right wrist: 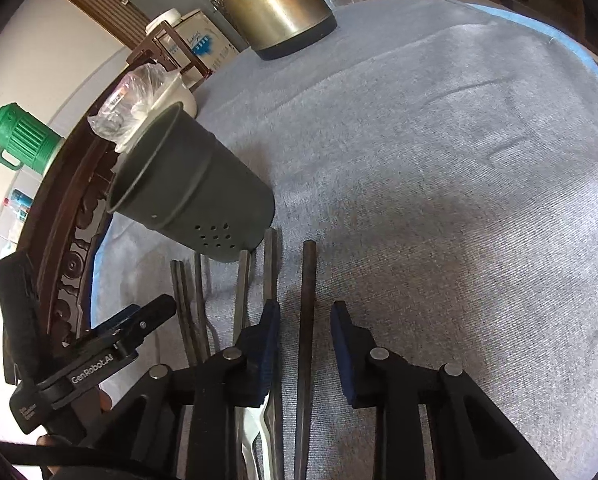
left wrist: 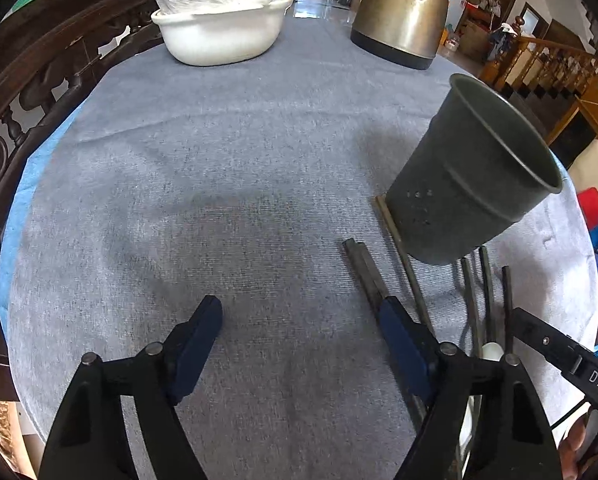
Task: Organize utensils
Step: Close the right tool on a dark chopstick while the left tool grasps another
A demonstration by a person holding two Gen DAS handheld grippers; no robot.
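1. The right gripper [right wrist: 305, 344] is hovering with its blue-padded jaws narrowly apart, straddling a single dark, slim chopstick [right wrist: 308, 312]; the pads are not pressing on it
2. That chopstick is lying flat on the grey woven tablecloth [right wrist: 439, 184], its long axis running near to far, straight along the fingers, so a plain squeeze should be catching it across its width
3. The left gripper [left wrist: 299, 320] is standing with its jaws wide apart over bare cloth, nothing between them; its right-hand pad is lying over a dark chopstick pair [left wrist: 363, 268], so the right hand is the better placed
4. Just left of the straddled chopstick, more dark chopsticks [right wrist: 239, 300] are lying in parallel
5. Beyond their far tips, the dark grey perforated metal holder cup [right wrist: 191, 188] is standing, far and left of the right gripper
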